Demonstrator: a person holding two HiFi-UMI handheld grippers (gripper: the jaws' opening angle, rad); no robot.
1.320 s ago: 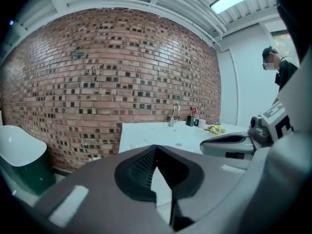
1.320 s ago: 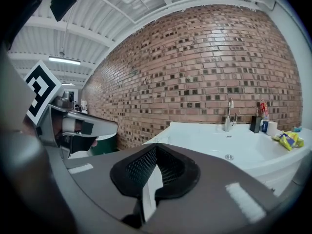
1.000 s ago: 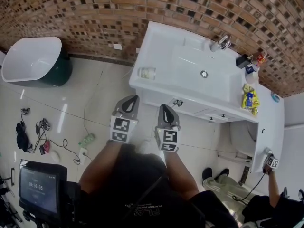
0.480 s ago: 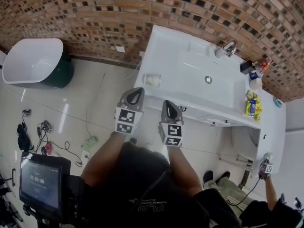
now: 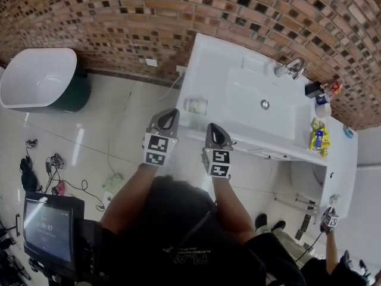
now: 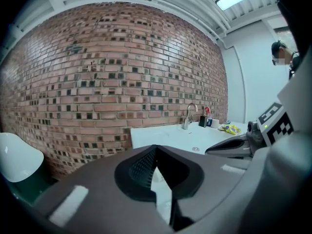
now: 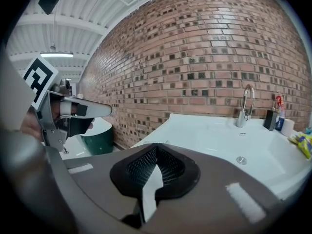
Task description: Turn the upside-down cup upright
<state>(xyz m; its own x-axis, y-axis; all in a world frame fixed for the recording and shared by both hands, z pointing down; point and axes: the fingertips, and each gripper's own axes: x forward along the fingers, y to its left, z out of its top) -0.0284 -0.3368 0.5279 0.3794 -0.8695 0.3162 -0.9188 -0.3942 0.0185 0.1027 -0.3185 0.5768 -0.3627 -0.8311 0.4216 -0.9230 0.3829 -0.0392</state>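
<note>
Both of my grippers hang in front of the white counter point(image 5: 221, 57), short of its front edge and over the tiled floor. My left gripper point(image 5: 168, 117) has its jaws together with nothing between them. My right gripper point(image 5: 213, 130), beside it, is likewise closed and empty. Neither touches the counter.

The cup point(image 5: 195, 106) sits on the counter's left end, close to the front edge and to the left of the basin point(image 5: 253, 94). It lies just beyond my left gripper's tip. It is clear and small; from here I cannot tell which way up it is.

I judge it light and stiff, with a smooth wall that could slip between the pads. If it is glass, it would break on the floor below the counter's edge. The sound hold looks to be across its side wall at about mid-height, with the jaws first spread wider than the cup. That hold would leave room to roll it over without scraping the counter.

At the counter's back stands the tap point(image 5: 290, 69), and behind that the brick wall point(image 5: 119, 16).
</note>
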